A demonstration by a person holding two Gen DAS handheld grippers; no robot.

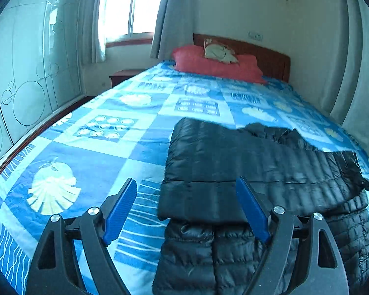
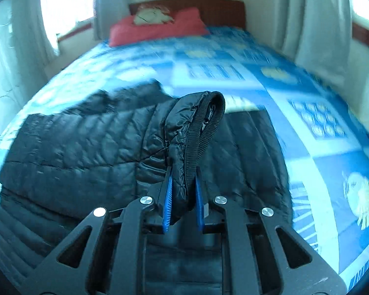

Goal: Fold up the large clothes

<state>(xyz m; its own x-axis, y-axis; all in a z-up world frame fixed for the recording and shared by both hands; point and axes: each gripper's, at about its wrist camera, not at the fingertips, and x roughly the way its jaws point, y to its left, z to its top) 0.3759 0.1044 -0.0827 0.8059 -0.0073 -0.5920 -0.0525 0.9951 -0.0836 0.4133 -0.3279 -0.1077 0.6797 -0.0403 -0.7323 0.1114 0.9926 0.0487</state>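
A black quilted puffer jacket (image 1: 233,167) lies on the bed, its left part folded over into a flat panel. My left gripper (image 1: 187,186) is open and empty, hovering over the jacket's near left edge. In the right wrist view the jacket (image 2: 81,142) spreads to the left. My right gripper (image 2: 183,172) is shut on the jacket's ribbed cuff or hem (image 2: 204,123), which sticks up in a loop between the blue pads and is lifted off the bed.
The bed has a blue patterned cover (image 1: 86,147). A red pillow (image 1: 216,66) and a small cushion lie by the wooden headboard (image 1: 270,59). A wardrobe (image 1: 24,73) stands left, a nightstand (image 1: 121,76) by the window, curtains at right.
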